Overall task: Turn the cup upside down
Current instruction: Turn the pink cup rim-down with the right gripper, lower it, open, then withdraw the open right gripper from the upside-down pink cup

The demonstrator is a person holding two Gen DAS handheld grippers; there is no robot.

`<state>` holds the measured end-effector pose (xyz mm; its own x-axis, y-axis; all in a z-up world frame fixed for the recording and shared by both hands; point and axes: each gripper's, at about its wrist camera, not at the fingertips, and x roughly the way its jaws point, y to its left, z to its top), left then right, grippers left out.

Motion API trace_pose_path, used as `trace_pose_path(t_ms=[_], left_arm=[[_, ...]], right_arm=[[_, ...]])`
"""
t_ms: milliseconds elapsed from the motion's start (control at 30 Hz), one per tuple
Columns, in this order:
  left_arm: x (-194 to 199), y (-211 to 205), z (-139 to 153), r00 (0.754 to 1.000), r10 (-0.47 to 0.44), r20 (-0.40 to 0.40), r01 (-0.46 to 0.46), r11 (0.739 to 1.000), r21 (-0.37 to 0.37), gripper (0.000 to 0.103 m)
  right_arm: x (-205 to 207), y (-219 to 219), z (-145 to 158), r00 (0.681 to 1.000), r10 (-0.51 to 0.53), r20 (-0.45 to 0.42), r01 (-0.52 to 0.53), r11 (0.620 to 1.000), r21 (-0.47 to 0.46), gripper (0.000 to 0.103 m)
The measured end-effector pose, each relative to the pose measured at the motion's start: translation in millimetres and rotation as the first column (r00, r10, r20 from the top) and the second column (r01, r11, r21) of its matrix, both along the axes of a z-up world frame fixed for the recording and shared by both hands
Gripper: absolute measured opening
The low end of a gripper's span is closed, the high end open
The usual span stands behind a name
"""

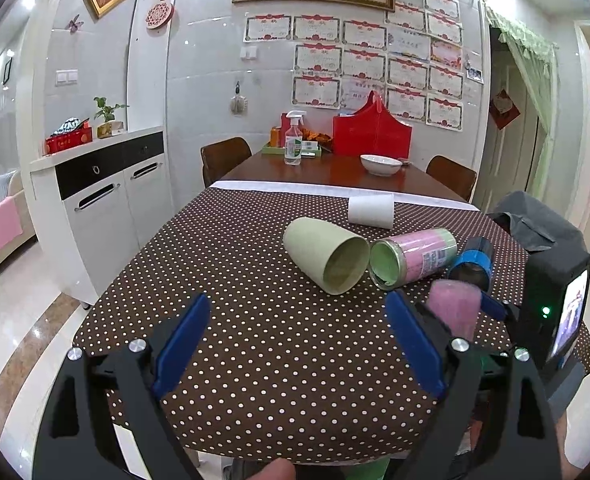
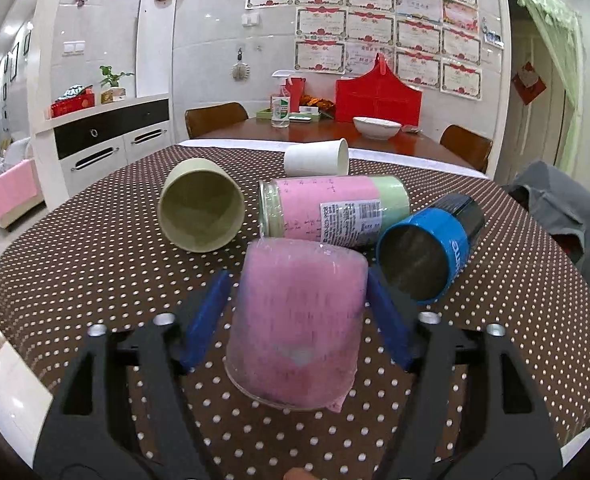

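Now | pink cup (image 2: 299, 328) between right fingers (image 2: 387, 320), gripped | left fingers (image 1: 183, 344) wide, empty

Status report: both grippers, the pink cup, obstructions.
Left gripper open, empty. Right gripper straddling pink cup, grip unconfirmed. Blue cup and pink-green jar close behind.

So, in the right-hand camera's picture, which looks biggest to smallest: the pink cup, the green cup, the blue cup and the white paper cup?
1. Pink cup, though nearness to the camera inflates it.
2. Green cup and blue cup look alike; unranked.
3. White paper cup, smallest, also farthest.
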<state>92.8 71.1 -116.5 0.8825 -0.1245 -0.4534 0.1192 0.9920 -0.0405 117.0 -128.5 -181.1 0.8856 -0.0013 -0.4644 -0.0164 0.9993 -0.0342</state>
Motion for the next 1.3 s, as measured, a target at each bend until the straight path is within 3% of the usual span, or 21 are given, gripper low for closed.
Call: trace_pose_path(t_ms=[167,700,1300], left_arm=[[-2.9,-6.2,3.0,1.0,-0.007,0.007,0.007,1.0,0.003,0.088],[-14.7,-22.9,16.3,0.999,-0.019,0.04,0.018,1.0,0.021,0.088],[-32.5,-38.8,39.3,0.993,-0.016,0.115,0.011,0.999,0.041,0.088]], right_arm=[[-11.8,0.8,5.3,1.0,0.025,0.014,-0.025,1.0,0.012,0.097],[-18.9,-13.1,30.3,1.0,0.016,0.014,-0.017,0.997,0.08,0.097],[-45.4,-40.0,76.0,0.997,-0.006,0.082,-0.003,0.994,0.113,0.097]])
